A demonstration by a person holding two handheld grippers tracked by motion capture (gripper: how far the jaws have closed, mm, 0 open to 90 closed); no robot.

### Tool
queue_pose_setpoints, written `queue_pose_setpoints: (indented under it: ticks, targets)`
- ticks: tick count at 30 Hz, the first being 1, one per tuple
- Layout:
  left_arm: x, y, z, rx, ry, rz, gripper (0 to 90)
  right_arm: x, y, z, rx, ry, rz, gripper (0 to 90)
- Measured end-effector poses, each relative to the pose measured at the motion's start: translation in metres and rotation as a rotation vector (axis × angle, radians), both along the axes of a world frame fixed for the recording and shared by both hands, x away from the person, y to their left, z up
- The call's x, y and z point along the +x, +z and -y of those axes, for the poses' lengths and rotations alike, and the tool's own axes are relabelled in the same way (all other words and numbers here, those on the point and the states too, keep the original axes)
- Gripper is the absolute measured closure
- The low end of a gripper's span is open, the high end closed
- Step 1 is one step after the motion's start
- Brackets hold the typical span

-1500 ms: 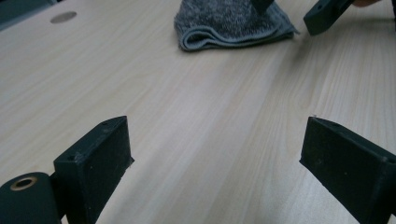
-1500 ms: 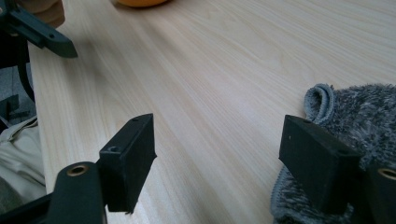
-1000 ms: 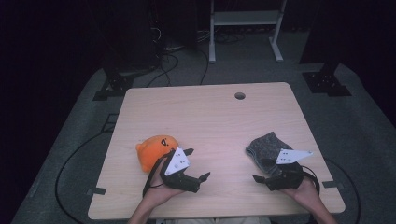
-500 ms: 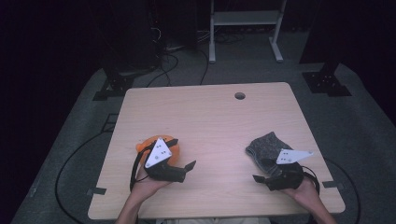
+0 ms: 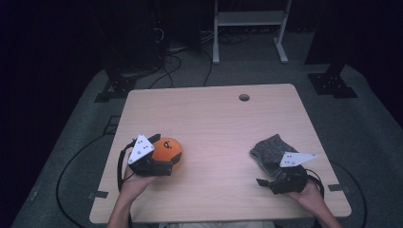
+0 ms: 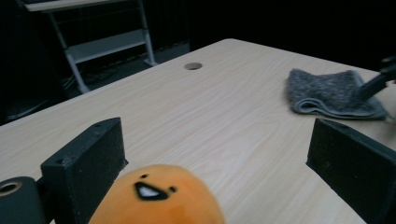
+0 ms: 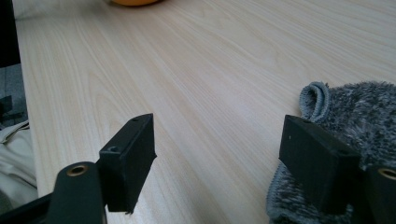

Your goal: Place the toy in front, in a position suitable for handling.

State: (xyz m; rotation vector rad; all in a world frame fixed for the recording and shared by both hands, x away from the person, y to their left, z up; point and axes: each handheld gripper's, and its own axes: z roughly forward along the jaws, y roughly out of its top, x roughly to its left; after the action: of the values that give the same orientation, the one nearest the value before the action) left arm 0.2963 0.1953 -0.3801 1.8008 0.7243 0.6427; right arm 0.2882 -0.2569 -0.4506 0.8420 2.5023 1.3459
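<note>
A pale wooden table [image 5: 214, 128] with a round hole [image 5: 244, 97] near its far edge is set on grey floor [image 5: 370, 123], where black cables [image 5: 185, 71] are trailed before a white frame [image 5: 249, 19].

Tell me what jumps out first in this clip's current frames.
The bright orange plush toy with a little face stands out on the near left of the pale wooden table, sitting between the wide-open jaws of the left tool. On the near right lies a folded grey towel, with the right tool open at its edge, one jaw over the cloth. Everything around the table is dark.
</note>
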Motion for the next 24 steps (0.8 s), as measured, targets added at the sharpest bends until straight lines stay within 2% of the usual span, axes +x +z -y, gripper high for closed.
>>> queue_pose_setpoints:
  ticks: [7, 11, 15, 17, 18, 19, 21, 24]
  targets:
    - [0.007, -0.009, -0.017, 0.008, 0.049, -0.031, 3.0, -0.001, 0.0, -0.001, 0.003, 0.007, 0.0, 25.6]
    - [0.01, -0.014, -0.022, 0.036, 0.069, -0.041, 3.1, -0.001, 0.0, -0.003, -0.001, 0.017, -0.001, 25.6]
    - [0.014, -0.021, -0.025, 0.049, 0.082, -0.069, 3.1, -0.002, 0.001, -0.003, 0.001, 0.023, 0.001, 25.6]
    - [0.017, -0.025, -0.027, 0.068, 0.096, -0.098, 3.2, -0.002, 0.001, -0.003, 0.003, 0.023, 0.005, 25.6]
    - [0.018, -0.027, -0.027, 0.06, 0.103, -0.106, 3.2, -0.002, 0.001, -0.002, 0.005, 0.021, 0.006, 25.6]
    - [0.019, -0.03, -0.028, 0.067, 0.109, -0.113, 3.5, -0.003, 0.002, -0.002, 0.005, 0.02, 0.006, 25.6]
    - [0.02, -0.033, -0.028, 0.106, 0.125, -0.114, 3.8, -0.003, 0.002, -0.002, 0.005, 0.021, 0.009, 25.6]
    - [0.022, -0.037, -0.029, 0.116, 0.134, -0.127, 4.4, -0.003, 0.003, -0.003, 0.006, 0.027, 0.013, 25.6]
